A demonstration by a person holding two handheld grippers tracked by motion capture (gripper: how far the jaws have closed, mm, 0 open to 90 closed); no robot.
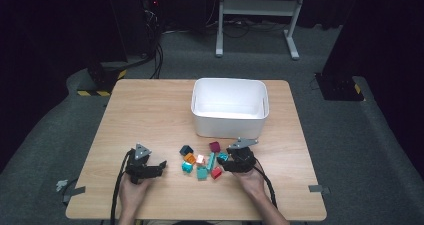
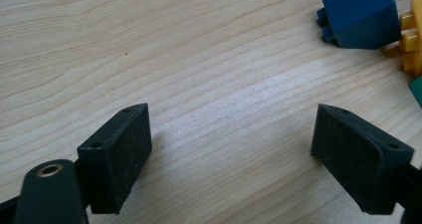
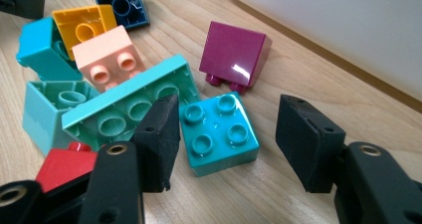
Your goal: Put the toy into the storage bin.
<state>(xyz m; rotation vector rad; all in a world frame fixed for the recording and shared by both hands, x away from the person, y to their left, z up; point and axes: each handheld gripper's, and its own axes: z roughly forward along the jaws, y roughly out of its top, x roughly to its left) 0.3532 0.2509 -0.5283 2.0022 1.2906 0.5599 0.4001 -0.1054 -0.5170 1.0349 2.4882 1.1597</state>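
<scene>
Teal block (image 3: 219, 133) flat on table (image 1: 150, 115), studs up, between spread jaws of right gripper (image 3: 226, 134), not clamped; purple block (image 3: 235, 55) just behind; left gripper (image 2: 231, 149) open over bare wood, near navy block (image 2: 361, 15); white bin (image 1: 229, 107) beyond

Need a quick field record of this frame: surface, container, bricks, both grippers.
surface: wooden table
container: white bin at the table's far side, nothing seen inside
bricks: loose pile in front of the bin, between the two grippers
left gripper: open, over bare wood, left of the pile
right gripper: open, fingers either side of the teal four-stud brick, not closed on it
nearby bricks: magenta brick, navy brick
</scene>
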